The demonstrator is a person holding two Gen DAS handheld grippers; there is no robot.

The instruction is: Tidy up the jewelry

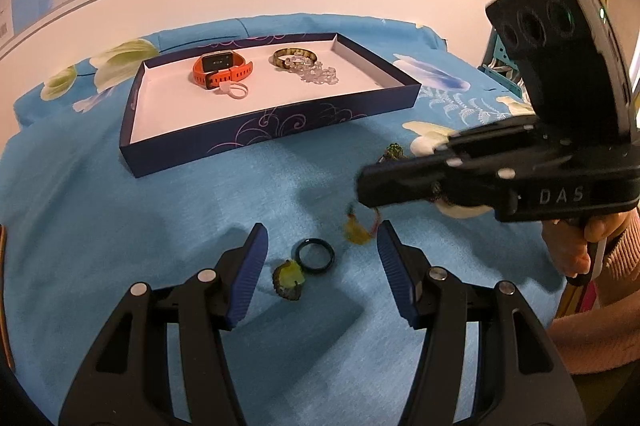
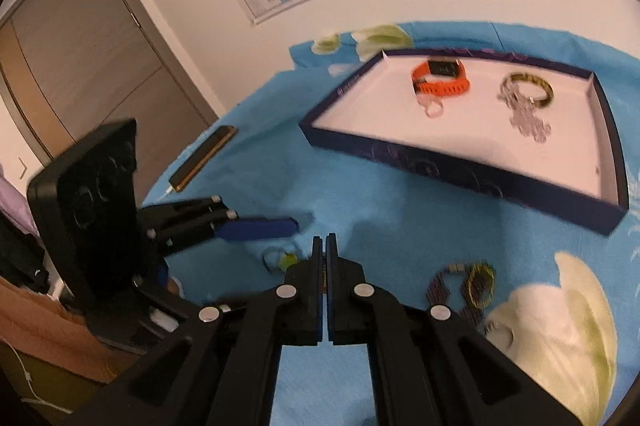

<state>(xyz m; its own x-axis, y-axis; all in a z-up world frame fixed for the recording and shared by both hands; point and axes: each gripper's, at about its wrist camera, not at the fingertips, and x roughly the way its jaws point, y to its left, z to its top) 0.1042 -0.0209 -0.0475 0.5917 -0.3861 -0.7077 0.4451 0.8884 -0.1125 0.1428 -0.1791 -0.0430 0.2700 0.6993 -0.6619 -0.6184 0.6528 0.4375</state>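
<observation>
My left gripper (image 1: 322, 254) is open just above the blue cloth, with a black ring (image 1: 316, 255) and a yellow-green stone pendant (image 1: 289, 278) lying between its blue pads (image 1: 248, 278), untouched. To the right, my right gripper (image 1: 362, 182) is shut; a blurred yellow pendant (image 1: 356, 232) dangles under its tip on a red cord. In the right wrist view the right gripper (image 2: 324, 242) has its pads pressed together. The navy tray (image 1: 272, 130) holds an orange watch (image 1: 222, 68), a clear ring (image 1: 236, 91), a mottled bangle (image 1: 294, 57) and a crystal bead bracelet (image 1: 318, 72).
Two beaded bracelets (image 2: 480, 284) lie on the cloth to the right of the right gripper. A dark phone (image 2: 204, 158) rests at the cloth's left edge, beside a door. A person's hand and pink sleeve (image 1: 600, 266) hold the right gripper. A map hangs on the wall.
</observation>
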